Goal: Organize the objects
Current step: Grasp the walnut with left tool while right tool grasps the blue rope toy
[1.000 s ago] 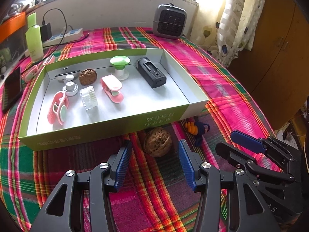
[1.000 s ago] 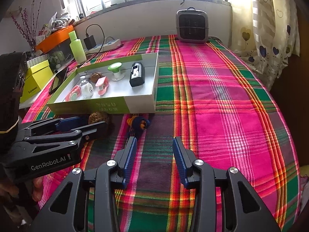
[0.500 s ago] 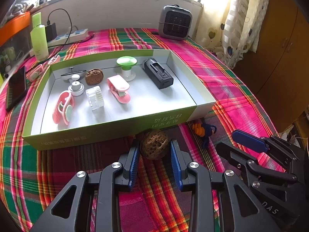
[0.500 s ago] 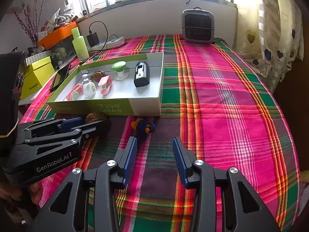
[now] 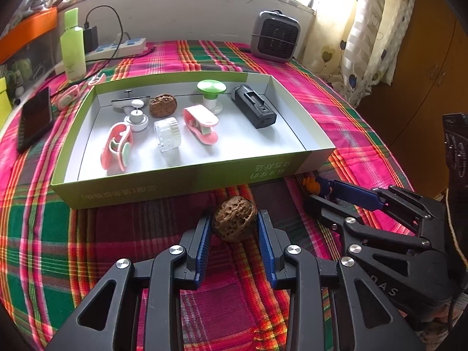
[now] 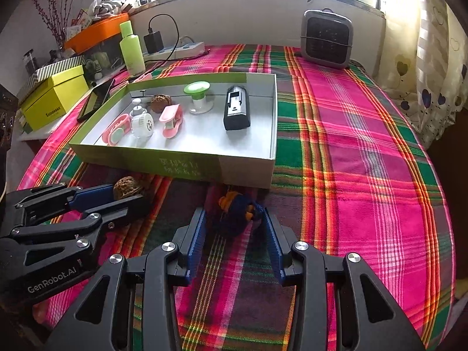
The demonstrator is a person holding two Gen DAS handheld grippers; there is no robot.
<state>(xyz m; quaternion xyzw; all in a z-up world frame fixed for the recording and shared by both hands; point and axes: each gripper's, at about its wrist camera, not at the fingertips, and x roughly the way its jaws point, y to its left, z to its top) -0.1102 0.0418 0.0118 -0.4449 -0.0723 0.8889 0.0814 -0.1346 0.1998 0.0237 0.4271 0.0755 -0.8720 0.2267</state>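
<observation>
L gripper (image 5: 234,228) has its jaws closed in on a brown walnut (image 5: 234,223), blue pads tight against both sides. Jaws have just been closing, nut between them. Nut sits on the plaid cloth (image 5: 52,234), just in front of the near wall of the green box (image 5: 181,184), not in it.

R gripper (image 6: 234,223) stands partway open, approx. mid-width. A small blue & orange toy (image 6: 235,206) lies on the cloth right at its fingertips, between the two blue pads. Pads don't look to be pressing it; there's a gap on the left side, right side too close to tell. Toy is also outside the box, just by the near wall, towards the box's right corner.

The two grippers are side by side, near each other, both pointing down at the cloth towards the box.

Inside the box, w/ white floor: a second walnut (image 5: 163,104) at the back, a green-topped white stand (image 5: 211,91), a black block-shaped device (image 5: 254,110) to the right, a pink clip thing (image 5: 200,124) in the middle, a clear round case (image 5: 166,134), a pink & green roller (image 5: 117,149) to the left.
</observation>
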